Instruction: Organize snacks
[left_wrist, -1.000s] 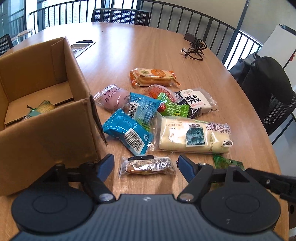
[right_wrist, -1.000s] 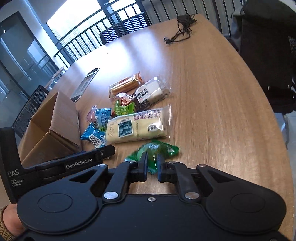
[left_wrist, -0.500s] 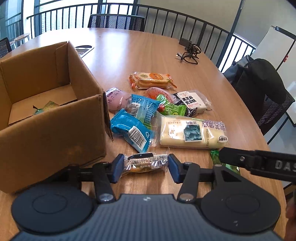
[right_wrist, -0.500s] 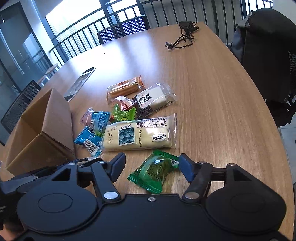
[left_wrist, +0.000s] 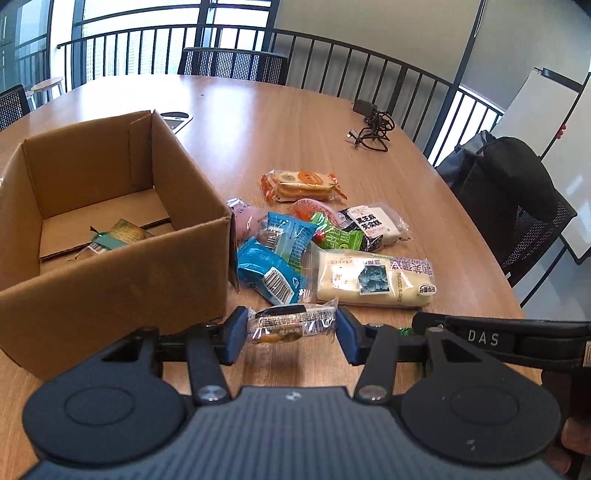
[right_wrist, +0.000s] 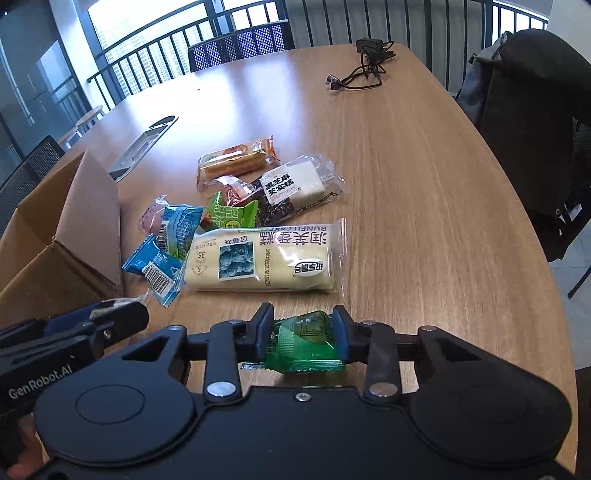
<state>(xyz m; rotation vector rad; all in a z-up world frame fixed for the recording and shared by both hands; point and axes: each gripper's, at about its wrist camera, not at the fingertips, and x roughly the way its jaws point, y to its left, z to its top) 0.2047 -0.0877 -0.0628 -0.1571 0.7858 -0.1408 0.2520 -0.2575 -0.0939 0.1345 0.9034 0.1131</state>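
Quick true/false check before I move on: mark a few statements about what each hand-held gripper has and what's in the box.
1. The left hand-held gripper is closed on a clear-wrapped snack. True.
2. The right hand-held gripper is empty. False: it is clamped on a green packet.
3. The cardboard box already holds one packet. True.
4. The long cream cake pack is inside the box. False: it lies on the table.
5. A black cable lies at the table's far end. True.
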